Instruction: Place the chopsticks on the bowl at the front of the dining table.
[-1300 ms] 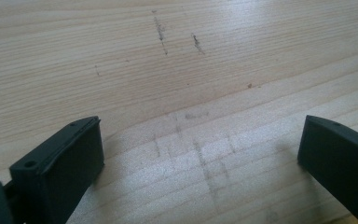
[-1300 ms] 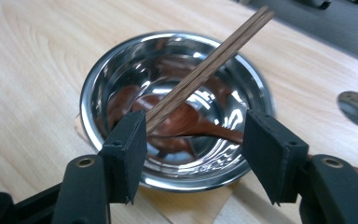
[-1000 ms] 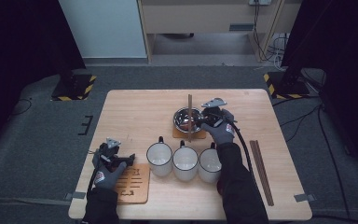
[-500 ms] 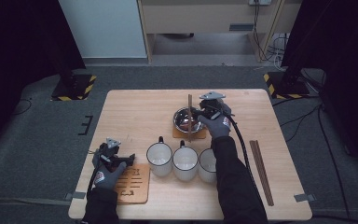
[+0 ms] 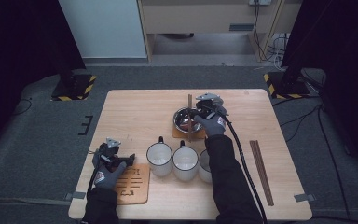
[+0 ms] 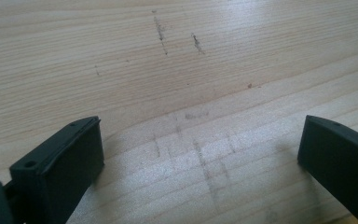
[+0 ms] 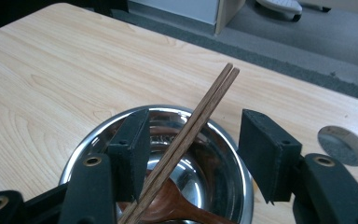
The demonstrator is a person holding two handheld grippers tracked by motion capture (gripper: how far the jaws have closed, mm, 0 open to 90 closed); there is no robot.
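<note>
A steel bowl (image 5: 182,120) (image 7: 98,135) stands on a wooden coaster (image 5: 181,134) at mid-table. A pair of dark wooden chopsticks (image 5: 189,103) (image 7: 200,112) lies across its rim, and a wooden spoon (image 7: 177,205) rests inside. My right gripper (image 5: 196,112) (image 7: 193,126) hovers over the bowl, open, its jaws either side of the chopsticks. The left jaw is close to them and the right jaw is well apart. My left gripper (image 5: 127,159) (image 6: 200,140) sits low over bare wood at the table's near left, open with nothing between its jaws.
Three white mugs (image 5: 159,157) stand in a row in front of the bowl; my right forearm covers part of the rightmost. A slotted wooden trivet (image 5: 134,183) lies by the left hand. A second pair of chopsticks (image 5: 261,172) lies along the right side.
My right gripper has shifted a little to the left and farther over the bowl, now straddling the chopsticks. The left gripper has stayed put.
</note>
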